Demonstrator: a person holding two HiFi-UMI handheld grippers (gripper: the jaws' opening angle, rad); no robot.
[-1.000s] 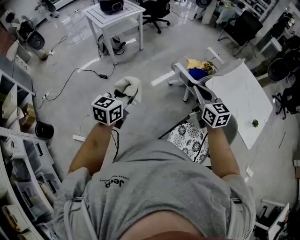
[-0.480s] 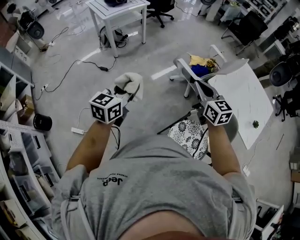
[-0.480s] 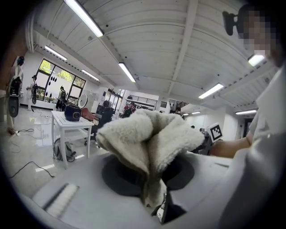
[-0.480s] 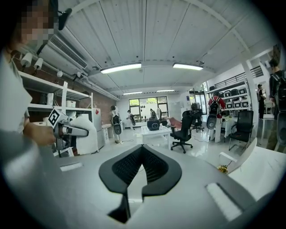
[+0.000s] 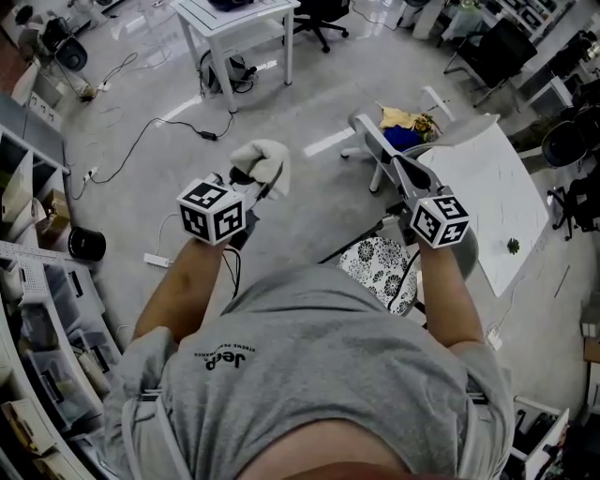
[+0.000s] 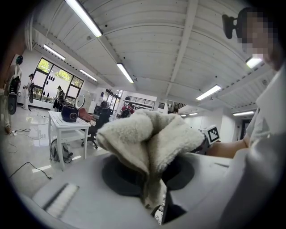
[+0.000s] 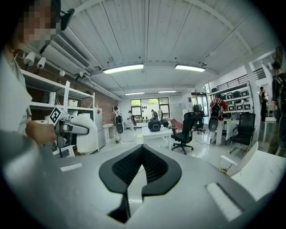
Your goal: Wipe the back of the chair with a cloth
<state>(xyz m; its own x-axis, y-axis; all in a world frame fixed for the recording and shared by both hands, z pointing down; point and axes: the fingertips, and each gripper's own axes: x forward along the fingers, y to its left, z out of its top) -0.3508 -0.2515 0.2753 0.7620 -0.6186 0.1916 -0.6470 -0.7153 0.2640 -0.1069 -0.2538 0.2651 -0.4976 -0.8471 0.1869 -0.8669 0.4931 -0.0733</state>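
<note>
A fluffy cream cloth (image 5: 262,161) is bunched in my left gripper (image 5: 251,184), which is shut on it; in the left gripper view the cloth (image 6: 149,141) fills the middle and hides the jaw tips. A grey office chair (image 5: 378,148) stands ahead to the right, with yellow and blue things on its seat. My right gripper (image 5: 405,187) hangs over the near end of that chair; its jaws are shut on nothing (image 7: 142,154). From the right gripper view, the left gripper with the cloth (image 7: 85,132) is at the left.
A big white board (image 5: 487,192) lies to the right of the chair. A flower-patterned cushion (image 5: 375,269) is just below my right gripper. A white table (image 5: 234,23) and black office chairs stand farther off. Cables (image 5: 159,136) run over the floor, and shelves (image 5: 37,281) line the left.
Both grippers have drifted slightly forward and held their grip. The cloth stays in the left gripper. The head view has shifted a little.
</note>
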